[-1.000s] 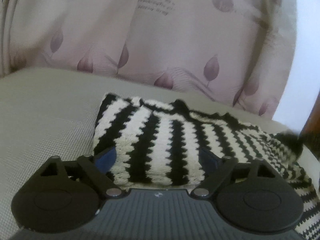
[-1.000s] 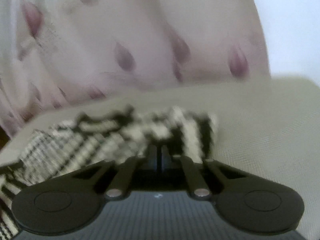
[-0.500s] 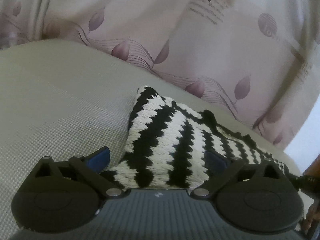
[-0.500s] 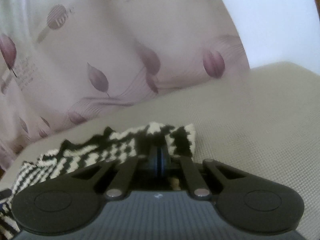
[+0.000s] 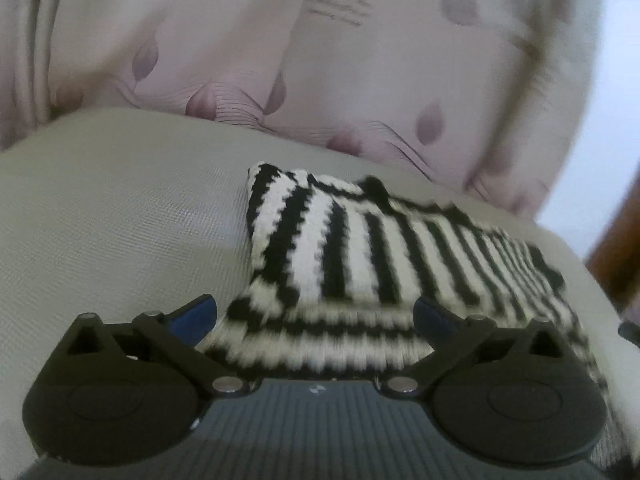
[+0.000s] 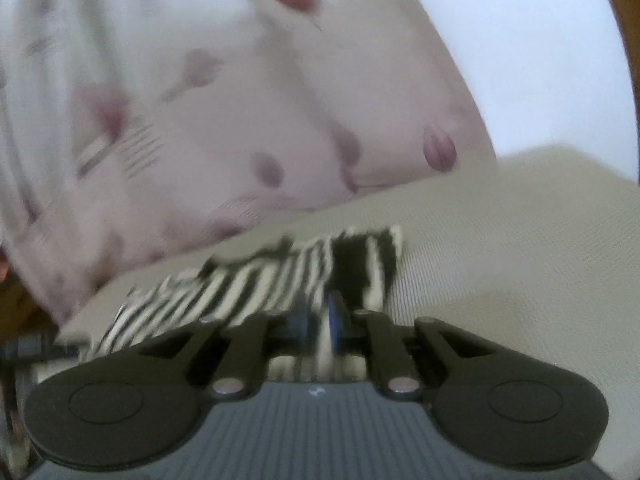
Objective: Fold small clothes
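We note the black-and-white striped knitted garment [image 5: 380,264] lying on the beige woven mattress surface [image 5: 120,220], partly folded: an upper layer with stripes running away from the camera sits over a lower layer whose stripes run crosswise at the near edge. Behind it hangs a pale pink curtain printed with mauve leaf shapes [image 5: 280,60].

Left gripper [image 5: 314,314]: jaws spread wide and opening. The near edge of the garment lies between the two blue-padded fingertips [image 5: 192,314], but the pads stand clear of the knit on both sides; we see no pinch.

Right gripper [image 6: 316,320]: in the right wrist view, which is motion-blurred, the jaws are opening from a narrow gap. A strip of the striped garment [image 6: 280,276] shows between the blue pads [image 6: 334,320]. The blur keeps us from telling whether the pads touch the fabric; a slim gap appears on either side of the strip, so we record the grip as released.

From the right wrist view the garment stretches leftward across the mattress [image 6: 520,248] toward its edge, the curtain [image 6: 200,100] behind it.
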Demonstrator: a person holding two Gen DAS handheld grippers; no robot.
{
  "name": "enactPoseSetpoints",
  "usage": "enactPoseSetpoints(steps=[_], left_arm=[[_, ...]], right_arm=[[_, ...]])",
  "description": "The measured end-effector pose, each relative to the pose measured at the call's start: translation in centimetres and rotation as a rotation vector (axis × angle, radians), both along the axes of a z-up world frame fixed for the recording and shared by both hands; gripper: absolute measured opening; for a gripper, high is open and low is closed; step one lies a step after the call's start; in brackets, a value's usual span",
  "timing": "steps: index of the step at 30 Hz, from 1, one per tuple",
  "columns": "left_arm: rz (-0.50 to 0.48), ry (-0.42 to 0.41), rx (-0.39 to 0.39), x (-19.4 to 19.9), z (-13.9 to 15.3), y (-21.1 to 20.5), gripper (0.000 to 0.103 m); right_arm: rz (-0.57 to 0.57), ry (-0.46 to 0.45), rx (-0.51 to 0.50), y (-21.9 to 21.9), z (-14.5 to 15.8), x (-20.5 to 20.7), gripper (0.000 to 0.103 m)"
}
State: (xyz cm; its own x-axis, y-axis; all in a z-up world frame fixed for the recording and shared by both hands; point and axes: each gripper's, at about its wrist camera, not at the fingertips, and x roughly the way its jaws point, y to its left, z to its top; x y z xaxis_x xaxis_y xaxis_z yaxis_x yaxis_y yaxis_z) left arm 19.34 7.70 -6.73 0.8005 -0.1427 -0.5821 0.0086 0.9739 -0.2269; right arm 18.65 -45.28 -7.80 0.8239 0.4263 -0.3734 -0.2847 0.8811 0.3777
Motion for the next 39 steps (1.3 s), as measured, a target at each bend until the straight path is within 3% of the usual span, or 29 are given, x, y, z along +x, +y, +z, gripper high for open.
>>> enactPoseSetpoints(steps=[3,8,10,14,20,22,23,24,26,29,31,34,37,38,39], left_arm=[[-0.03,0.046,0.001,-3.7,-0.2,1.0,0.103],[-0.04,0.104,-0.086,-8.1,-1.3,2.6,0.098],[-0.035,0.105,-0.071,-9.2,-1.6,2.5,0.094],[-0.013,0.142,-0.106,-10.6,-2.6,2.6,0.077],[-0.007,0.139,-0.201,-11.7,-2.7,3.0,0.076],[-0.023,0.137,-0.234,-11.9,-2.9,2.9,0.066],[-0.036,0.143,-0.228,-11.7,-2.9,2.7,0.052],[-0.038,0.152,-0.232,-11.6,-3.0,2.7,0.034],[-0.027,0.183,-0.296,-11.3,-3.6,3.5,0.015],[-0.027,0.207,-0.403,-11.4,-4.2,5.3,0.016],[-0.025,0.207,-0.389,-11.5,-3.9,5.6,0.018],[-0.056,0.207,-0.354,-11.4,-3.5,5.6,0.032],[-0.1,0.199,-0.353,-11.4,-3.1,5.4,0.062],[-0.123,0.197,-0.367,-11.4,-3.1,5.4,0.076],[-0.137,0.194,-0.376,-11.4,-3.0,5.2,0.082]], right_arm=[[-0.027,0.026,-0.024,-1.4,-1.6,-6.3,0.053],[-0.048,0.076,0.014,-2.0,-3.6,-11.7,0.053],[-0.054,0.077,0.032,-2.1,-3.9,-12.4,0.053],[-0.029,0.101,0.053,-1.6,-4.2,-12.6,0.053],[-0.009,0.144,0.146,-1.0,-5.2,-12.2,0.052],[-0.007,0.158,0.194,-1.1,-5.4,-11.9,0.05],[0.001,0.171,0.209,-1.1,-5.5,-11.7,0.039],[-0.003,0.19,0.198,-0.8,-5.6,-11.3,0.017],[-0.021,0.199,0.202,-0.9,-5.9,-11.1,0.012],[-0.035,0.217,0.255,-1.8,-6.1,-11.2,0.01],[-0.037,0.222,0.277,-2.3,-6.1,-11.5,0.01],[-0.015,0.224,0.267,-2.6,-6.0,-11.6,0.01],[0.0,0.246,0.309,-3.0,-6.0,-11.4,0.013],[-0.003,0.252,0.305,-3.1,-5.9,-11.3,0.02],[-0.004,0.256,0.309,-3.1,-5.9,-11.3,0.026]])
